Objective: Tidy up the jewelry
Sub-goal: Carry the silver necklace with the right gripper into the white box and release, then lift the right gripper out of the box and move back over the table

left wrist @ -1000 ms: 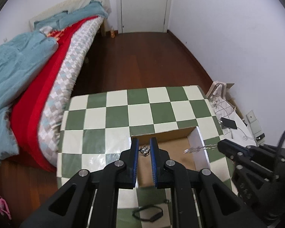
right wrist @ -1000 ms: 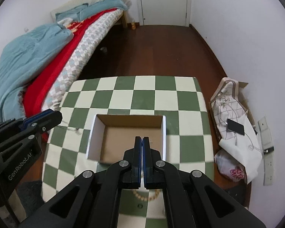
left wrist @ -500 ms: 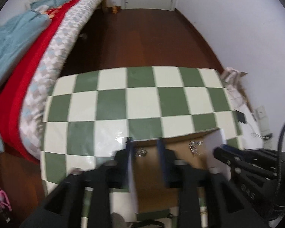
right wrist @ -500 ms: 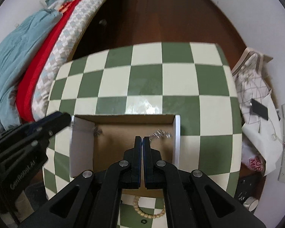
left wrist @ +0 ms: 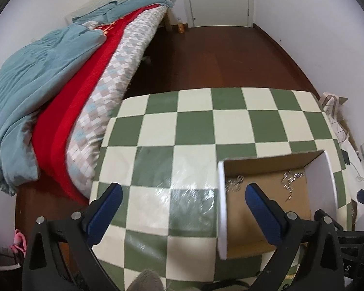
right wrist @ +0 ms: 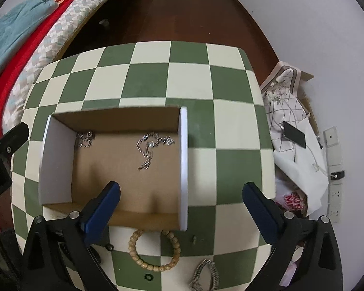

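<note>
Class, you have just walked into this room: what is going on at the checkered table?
A person is sorting jewelry into a cardboard box on the checkered table, with a handheld gripper in each hand. Two silver pieces already lie inside: a silver chain and a smaller silver cluster at the far left corner. The left gripper and right gripper have both just been opening and hold nothing. A wooden bead bracelet and a silver bracelet still wait outside the box.
</note>
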A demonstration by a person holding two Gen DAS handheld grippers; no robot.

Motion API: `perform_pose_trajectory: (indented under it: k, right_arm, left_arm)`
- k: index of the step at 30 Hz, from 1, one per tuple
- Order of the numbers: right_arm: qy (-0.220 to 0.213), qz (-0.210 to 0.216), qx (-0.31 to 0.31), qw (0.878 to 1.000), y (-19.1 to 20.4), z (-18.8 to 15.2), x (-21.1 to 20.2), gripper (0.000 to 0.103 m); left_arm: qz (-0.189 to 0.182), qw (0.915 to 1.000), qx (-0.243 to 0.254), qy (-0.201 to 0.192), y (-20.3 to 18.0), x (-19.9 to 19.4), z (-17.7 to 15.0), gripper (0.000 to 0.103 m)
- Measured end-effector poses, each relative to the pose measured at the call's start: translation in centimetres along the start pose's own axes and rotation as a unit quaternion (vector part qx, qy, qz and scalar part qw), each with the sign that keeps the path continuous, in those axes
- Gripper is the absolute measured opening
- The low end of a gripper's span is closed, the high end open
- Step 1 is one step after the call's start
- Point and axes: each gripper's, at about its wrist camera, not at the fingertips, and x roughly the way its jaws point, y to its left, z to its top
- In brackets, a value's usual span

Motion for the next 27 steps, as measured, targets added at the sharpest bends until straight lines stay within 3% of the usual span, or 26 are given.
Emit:
perform_pose_trajectory:
  k: [10, 27]
  right_arm:
    - [-0.034, 0.004, 0.006, 0.999, 0.7, -2.5, -2.8, 0.102]
    - [-0.147, -0.011, 0.016, 0.989, 1.1, -7.0, -13.6, 0.102]
  left_arm:
    - [0.010, 0.9995, -0.008, -0.028, 0.7, -3.3, -2.7, 0.103]
    - [-0.002, 0.9931, -0.024, -0.114, 2.8, -12.4, -6.1, 0.103]
